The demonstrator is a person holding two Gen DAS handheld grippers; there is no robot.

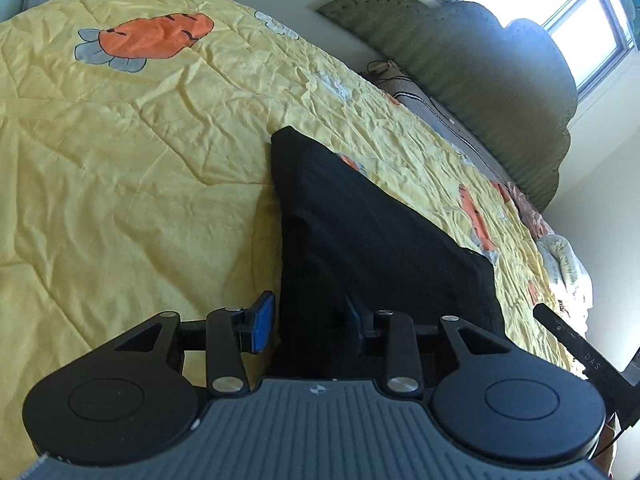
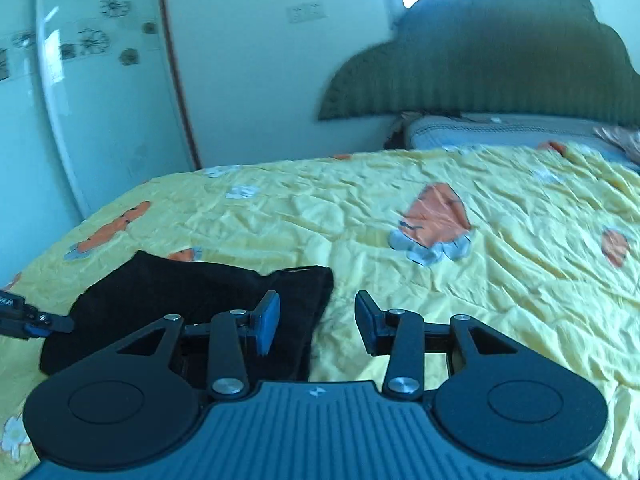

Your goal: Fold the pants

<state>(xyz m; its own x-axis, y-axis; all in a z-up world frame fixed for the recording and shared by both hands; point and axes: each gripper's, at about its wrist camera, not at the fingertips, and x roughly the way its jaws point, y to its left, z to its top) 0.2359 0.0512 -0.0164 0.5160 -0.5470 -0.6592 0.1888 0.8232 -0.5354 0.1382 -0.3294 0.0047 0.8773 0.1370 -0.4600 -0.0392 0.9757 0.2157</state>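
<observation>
Lying folded on the yellow carrot-print bed cover, the soft black pants are sitting just ahead of both spread, empty tongs, left and right. Bumping the bundle could be undoing its folds.

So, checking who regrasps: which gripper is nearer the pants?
Left. The left gripper hangs over the pants; the right gripper hangs beside their edge.
</observation>
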